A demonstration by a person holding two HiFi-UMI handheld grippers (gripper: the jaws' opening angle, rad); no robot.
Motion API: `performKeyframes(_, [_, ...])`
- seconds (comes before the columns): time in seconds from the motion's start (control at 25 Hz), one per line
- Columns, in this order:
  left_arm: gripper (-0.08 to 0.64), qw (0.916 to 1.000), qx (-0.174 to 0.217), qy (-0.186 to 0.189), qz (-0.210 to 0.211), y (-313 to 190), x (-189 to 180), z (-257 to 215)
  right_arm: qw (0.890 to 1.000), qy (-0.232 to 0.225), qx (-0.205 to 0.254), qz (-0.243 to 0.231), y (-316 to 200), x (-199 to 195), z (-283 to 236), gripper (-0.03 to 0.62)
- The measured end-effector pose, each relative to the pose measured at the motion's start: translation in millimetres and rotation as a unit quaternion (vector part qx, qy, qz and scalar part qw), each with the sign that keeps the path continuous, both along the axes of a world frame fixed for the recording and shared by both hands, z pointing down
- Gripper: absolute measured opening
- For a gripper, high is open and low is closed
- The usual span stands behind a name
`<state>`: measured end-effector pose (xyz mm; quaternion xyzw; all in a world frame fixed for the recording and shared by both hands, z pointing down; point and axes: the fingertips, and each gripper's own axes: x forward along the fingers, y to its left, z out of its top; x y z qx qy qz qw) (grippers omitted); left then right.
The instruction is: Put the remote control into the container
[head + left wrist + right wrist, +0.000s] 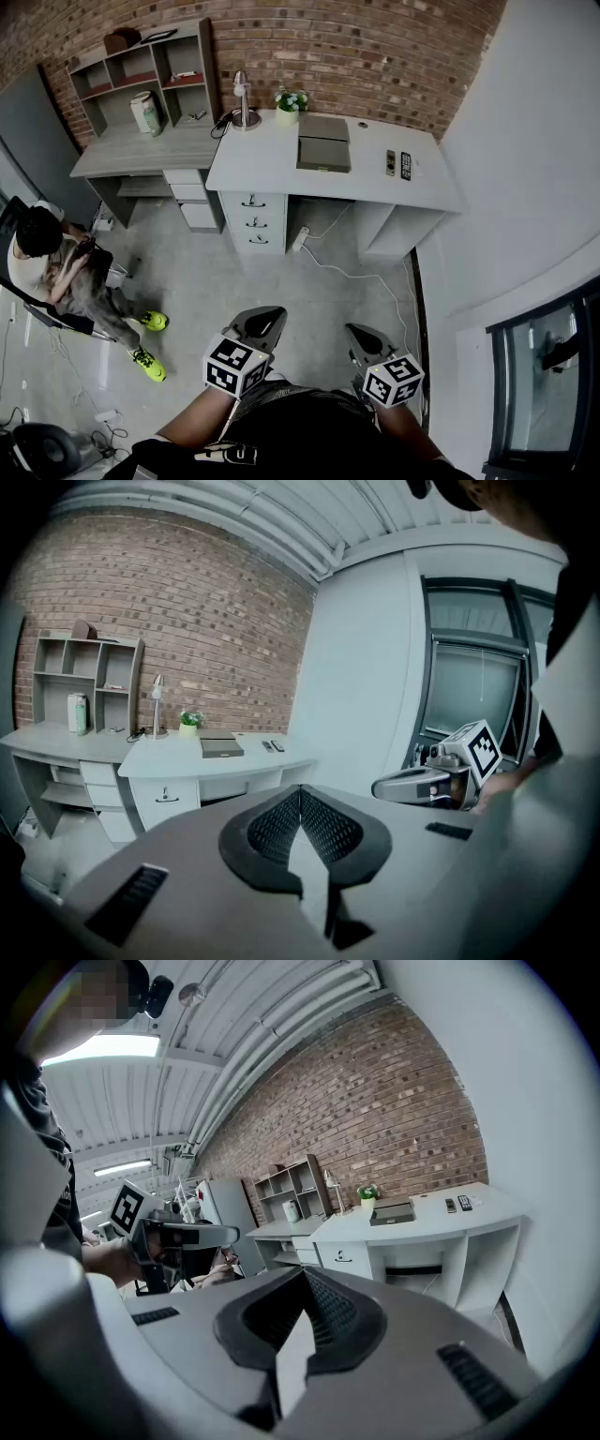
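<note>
Standing off from the white worktop [272, 164]; left gripper [263, 322] and right gripper [362, 337] were clenched, empty.
Slim black remote control [406, 166] lay near flat grey container [324, 154].

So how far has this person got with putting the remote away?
Nothing looks done: two remotes lie on the white desk, outside the grey container. Nothing is in hand: the left gripper and right gripper are shut and empty, far from the desk. Still to do: walk over, grasp a remote, put it in.
</note>
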<state>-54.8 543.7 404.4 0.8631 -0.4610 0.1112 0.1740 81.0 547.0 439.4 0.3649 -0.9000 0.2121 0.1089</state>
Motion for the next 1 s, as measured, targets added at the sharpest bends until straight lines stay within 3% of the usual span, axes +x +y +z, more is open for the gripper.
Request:
performKeyframes(0.4, [0.008,0.9999,0.000,-0.002,0.010,-4.4,-19.2,1.3,1.000,0.004,-0.004,0.006,1.7,-20.2,3.7,0.006])
performKeyframes(0.64, [0.008,0.9997,-0.011,-0.009,0.021,-2.2,-26.2,9.2,0.999,-0.029,0.007,-0.016,3.4,-43.5,-6.9,0.008])
performKeyframes(0.76, [0.008,0.9997,-0.018,-0.006,0.012,-1.6,-30.0,10.5,0.999,-0.025,0.007,-0.042,9.6,-56.0,-7.1,0.008])
performKeyframes(1.0, [0.008,0.9997,-0.023,-0.006,-0.010,-3.6,-44.5,16.5,0.998,-0.019,-0.019,-0.049,1.9,-63.4,4.1,0.008])
